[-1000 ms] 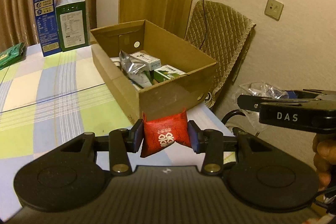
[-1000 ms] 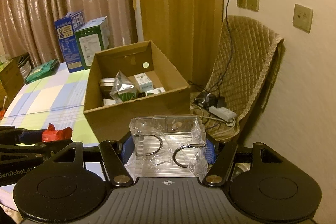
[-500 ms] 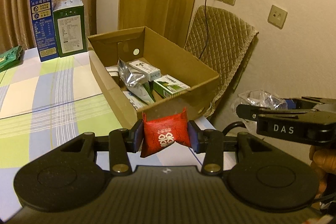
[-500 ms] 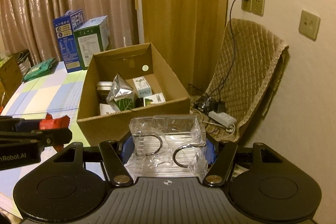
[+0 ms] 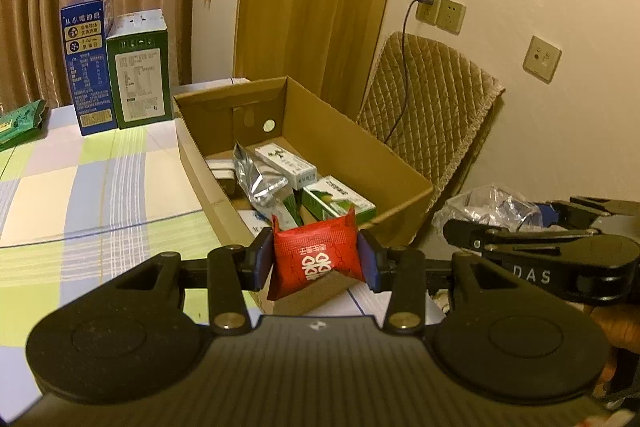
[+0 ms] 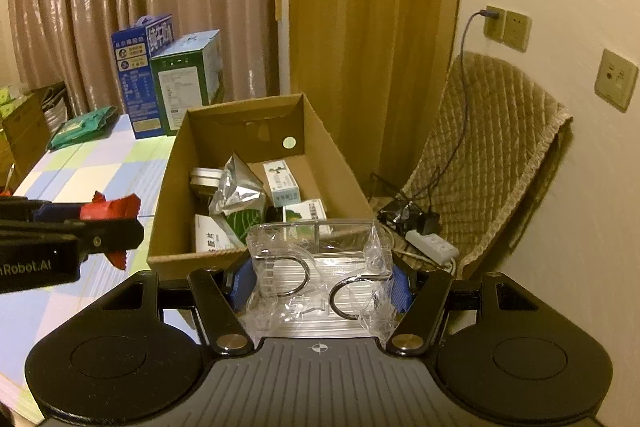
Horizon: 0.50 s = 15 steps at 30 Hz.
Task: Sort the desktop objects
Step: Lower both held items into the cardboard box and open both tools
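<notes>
My left gripper [image 5: 316,261] is shut on a red packet [image 5: 316,255] with white print, held just over the near edge of the open cardboard box [image 5: 404,175]. My right gripper [image 6: 320,285] is shut on a clear plastic package [image 6: 320,267] with metal rings inside, held in front of the box's [image 6: 168,179] near wall. The box holds a silver foil bag [image 6: 236,193], small white and green cartons [image 5: 340,201] and other items. Each gripper shows in the other's view: the left gripper [image 6: 108,223] at the left, the right gripper [image 5: 516,223] at the right.
A blue carton [image 5: 86,67] and a green carton [image 5: 140,69] stand at the table's far edge by the curtain. A green pouch [image 5: 20,119] lies at far left. The checked tablecloth [image 5: 100,187] lies left of the box. A quilted chair [image 6: 492,163] and power strip [image 6: 432,247] are at right.
Both grippers have risen and moved toward the box with their loads, so I see deeper into it. Neither grip has changed.
</notes>
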Available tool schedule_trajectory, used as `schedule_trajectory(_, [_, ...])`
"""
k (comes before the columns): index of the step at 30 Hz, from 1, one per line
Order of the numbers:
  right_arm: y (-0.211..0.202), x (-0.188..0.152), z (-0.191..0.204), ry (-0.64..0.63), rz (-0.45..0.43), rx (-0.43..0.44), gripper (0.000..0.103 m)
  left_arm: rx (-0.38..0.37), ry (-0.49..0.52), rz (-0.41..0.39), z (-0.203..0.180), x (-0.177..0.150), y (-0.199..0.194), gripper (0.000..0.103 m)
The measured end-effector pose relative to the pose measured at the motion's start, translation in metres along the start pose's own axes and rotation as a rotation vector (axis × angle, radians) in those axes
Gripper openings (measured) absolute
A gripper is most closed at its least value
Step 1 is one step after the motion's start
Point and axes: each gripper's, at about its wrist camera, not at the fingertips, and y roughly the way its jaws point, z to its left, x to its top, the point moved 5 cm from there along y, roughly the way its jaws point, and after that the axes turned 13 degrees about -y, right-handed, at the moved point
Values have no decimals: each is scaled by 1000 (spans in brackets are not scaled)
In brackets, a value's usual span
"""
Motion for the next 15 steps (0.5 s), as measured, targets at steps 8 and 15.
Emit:
schedule_trajectory(8, [17, 17, -2, -22, 3, 23, 62, -5, -19, -12, 2, 19, 10, 39])
schedule_trajectory(15, [35, 29, -3, -41, 9, 34, 62, -7, -44, -10, 6, 29, 23, 39])
